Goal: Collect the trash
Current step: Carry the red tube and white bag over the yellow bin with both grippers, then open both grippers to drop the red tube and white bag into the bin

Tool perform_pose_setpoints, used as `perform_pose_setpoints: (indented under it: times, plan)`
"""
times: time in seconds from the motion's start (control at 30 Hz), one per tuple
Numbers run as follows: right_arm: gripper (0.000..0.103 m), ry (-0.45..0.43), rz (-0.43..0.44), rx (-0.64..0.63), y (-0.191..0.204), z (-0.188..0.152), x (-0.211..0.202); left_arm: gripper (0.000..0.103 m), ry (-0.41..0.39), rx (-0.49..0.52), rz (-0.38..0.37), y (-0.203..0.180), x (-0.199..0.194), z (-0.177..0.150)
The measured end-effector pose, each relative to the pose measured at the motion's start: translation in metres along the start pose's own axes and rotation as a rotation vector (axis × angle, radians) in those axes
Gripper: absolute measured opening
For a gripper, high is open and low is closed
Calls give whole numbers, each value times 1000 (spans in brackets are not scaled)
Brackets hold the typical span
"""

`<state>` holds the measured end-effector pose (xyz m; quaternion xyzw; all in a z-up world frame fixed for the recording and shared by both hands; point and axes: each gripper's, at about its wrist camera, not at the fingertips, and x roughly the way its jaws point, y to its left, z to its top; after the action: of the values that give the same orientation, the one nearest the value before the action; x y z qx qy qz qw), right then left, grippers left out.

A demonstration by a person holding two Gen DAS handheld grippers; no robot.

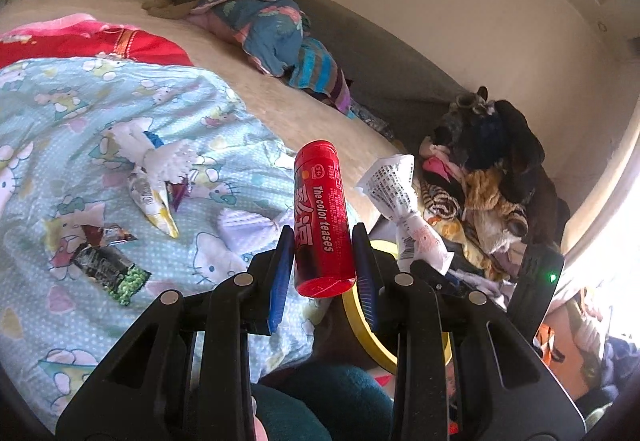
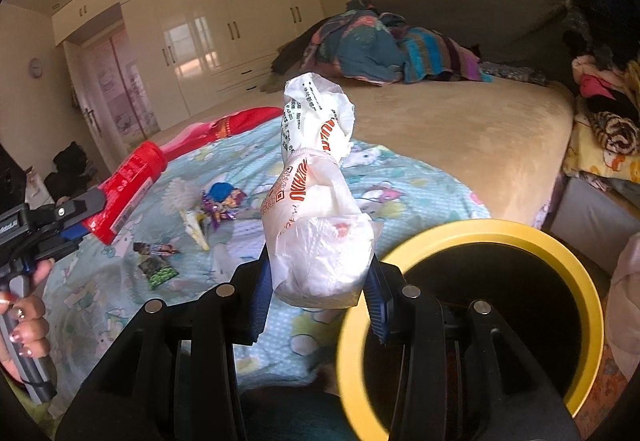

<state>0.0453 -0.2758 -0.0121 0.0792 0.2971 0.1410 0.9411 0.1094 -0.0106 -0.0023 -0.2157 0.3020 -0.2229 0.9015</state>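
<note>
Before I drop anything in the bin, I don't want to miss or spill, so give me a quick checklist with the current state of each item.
1. Left gripper clamps the red tube between both pads: ok.
2. Right gripper holds the crumpled white wrapper: ok.
3. Yellow-rimmed bin has its mouth open and unobstructed: ok.
4. Either item is over the bin mouth: not ok; both appear left of the rim, above the bedspread.
5. Room left inside the bin: cannot tell, the interior is dark.
6. Bed cleared of trash: not ok; snack wrappers lie on the blue bedspread.
</note>
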Motion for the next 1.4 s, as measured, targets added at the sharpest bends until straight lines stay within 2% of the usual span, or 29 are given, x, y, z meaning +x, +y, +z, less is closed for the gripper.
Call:
perform_pose_setpoints:
  times: [0.6,0.87,1.1,1.4]
  plan:
    - [38,19,-169,130,-77,-19,-11,23,96,108,-53,-48,35,-23]
    - [38,70,-219,158,-108,-29,-11,23,156,155,-92,-73,58,-40]
    - [38,142,-206,159,-130,-45,-5,23,214,207,-105,-100,87,-56]
    - [41,226,-170,108,-132,-62,5,24,306,227,-56,-112,143,-73]
